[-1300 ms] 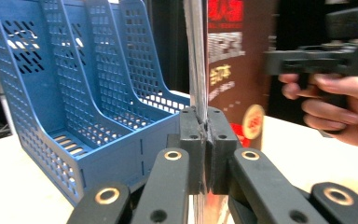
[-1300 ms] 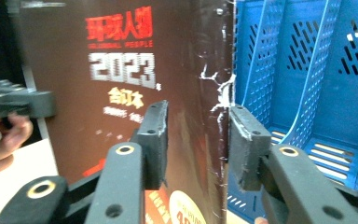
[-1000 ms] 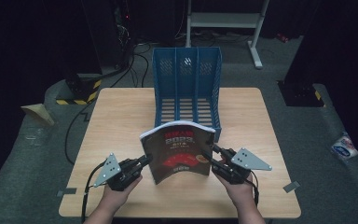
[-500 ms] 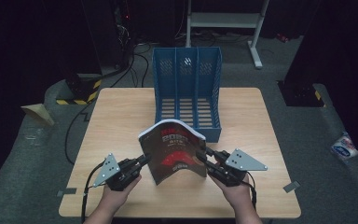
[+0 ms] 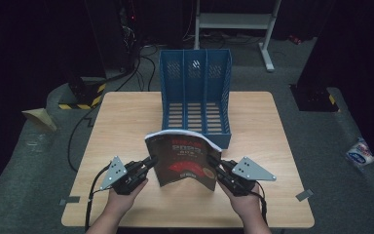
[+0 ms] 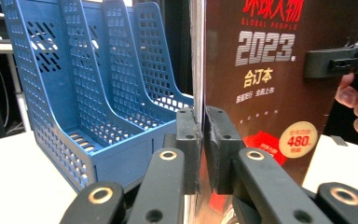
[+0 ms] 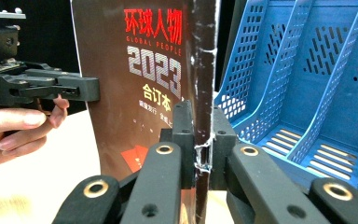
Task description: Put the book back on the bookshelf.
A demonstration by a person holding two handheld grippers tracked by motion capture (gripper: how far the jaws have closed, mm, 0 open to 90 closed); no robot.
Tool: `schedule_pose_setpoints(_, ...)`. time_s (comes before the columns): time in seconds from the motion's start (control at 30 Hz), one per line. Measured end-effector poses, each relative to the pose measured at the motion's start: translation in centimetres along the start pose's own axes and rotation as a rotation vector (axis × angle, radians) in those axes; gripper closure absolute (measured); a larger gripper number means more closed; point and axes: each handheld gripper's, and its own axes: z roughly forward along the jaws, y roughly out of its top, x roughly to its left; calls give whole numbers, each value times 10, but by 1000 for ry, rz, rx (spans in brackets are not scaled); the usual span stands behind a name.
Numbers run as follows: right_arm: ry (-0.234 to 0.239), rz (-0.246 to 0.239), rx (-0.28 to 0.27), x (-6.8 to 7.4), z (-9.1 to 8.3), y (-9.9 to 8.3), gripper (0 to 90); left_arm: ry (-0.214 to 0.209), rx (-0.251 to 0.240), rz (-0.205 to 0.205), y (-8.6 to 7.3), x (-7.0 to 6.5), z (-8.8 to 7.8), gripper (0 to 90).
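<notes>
Pale wooden worktop [image 5: 126, 122], bare at left and right of the frame, its near edge at the bottom by the two hands. One blue file rack [image 5: 195, 97] with three slots, upper centre of the high view, open side toward the bottom. One dark red magazine [image 5: 185, 158], upright at lower centre, just before the rack's front edge, top pages curling over. Two grippers, one per side edge. Left gripper [image 5: 152, 160]: fingers [image 6: 189, 140] nearly together, clamped on the magazine's left edge. Right gripper [image 5: 213, 161]: fingers [image 7: 182, 135] just closed in, now narrow, pressing the worn spine edge between them.
</notes>
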Motion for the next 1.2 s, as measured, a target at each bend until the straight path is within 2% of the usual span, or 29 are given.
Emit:
schedule_pose_setpoints(0.17,4,2,-4,-1,0,-1,857,34,21,3,1,0,3,784)
schedule_pose_setpoints(0.23,6,-2,-3,-1,-1,-1,857,54,34,-1,2,1,4,711)
schedule_pose_setpoints(0.37,8,-7,-2,-1,-1,-1,858,62,54,-19,0,3,4,549)
schedule_pose_setpoints(0.5,6,-2,-9,0,-1,-1,858,65,101,-11,-6,3,3,422)
schedule_pose_setpoints(0.6,6,-4,-8,0,-1,-1,858,80,132,4,-10,6,-1,377)
schedule_pose_setpoints(0.67,9,-9,-7,1,-1,0,858,94,158,-8,-15,12,-3,368)
schedule_pose_setpoints(0.73,4,-11,-2,2,-1,0,859,119,193,-29,-21,20,-5,352)
schedule_pose_setpoints(0.83,-1,-17,-2,4,-1,0,859,167,248,-37,-32,31,-9,347)
schedule_pose_setpoints(0.97,-5,-21,-2,4,-1,1,859,235,327,-84,-49,45,-9,336)
schedule_pose_setpoints(1.0,-9,-20,-3,5,-1,1,859,258,360,-85,-54,49,-9,333)
schedule_pose_setpoints(1.13,-9,-23,-7,6,-1,0,859,345,429,-93,-63,58,-11,329)
schedule_pose_setpoints(1.2,-12,-20,-9,7,-1,0,860,372,468,-107,-66,62,-11,316)
